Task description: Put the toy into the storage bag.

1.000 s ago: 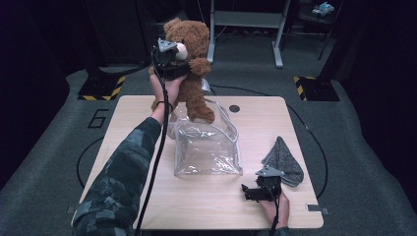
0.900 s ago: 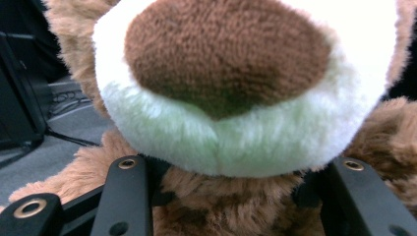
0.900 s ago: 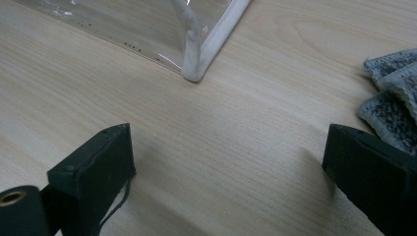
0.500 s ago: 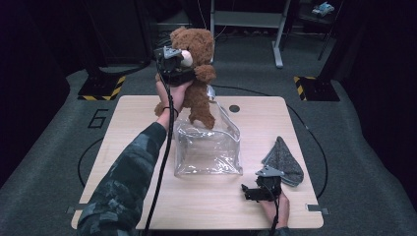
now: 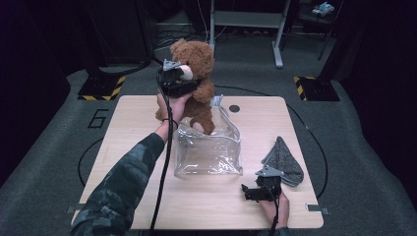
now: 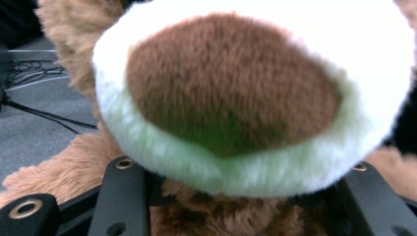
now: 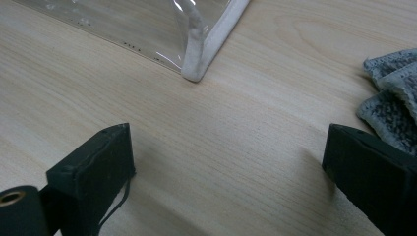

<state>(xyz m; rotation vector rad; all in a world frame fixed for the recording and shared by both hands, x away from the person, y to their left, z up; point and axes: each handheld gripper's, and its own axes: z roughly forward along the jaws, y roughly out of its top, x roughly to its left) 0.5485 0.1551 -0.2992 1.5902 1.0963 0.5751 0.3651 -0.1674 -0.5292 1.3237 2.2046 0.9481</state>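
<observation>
Right gripper (image 5: 259,191) rests on the near right of the bench (image 5: 133,118), jaws wide, nothing between them; grey cloth (image 5: 285,160) just beyond. Mid-bench, clear bag (image 5: 209,147) stands open. Farther off, left gripper (image 5: 177,83) clamps the teddy bear (image 5: 196,64), legs at the bag's mouth. Insertion begun; body not yet inside.

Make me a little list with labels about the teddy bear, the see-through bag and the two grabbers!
teddy bear: brown, upright, held above the bag, one foot dipping into its open top
left gripper: jaws clamped around the bear's body
clear plastic bag: stands open in the middle of the table
right gripper: rests near the front edge, jaws wide apart, nothing between them
grey cloth: crumpled, right of the bag
table: light wood
</observation>
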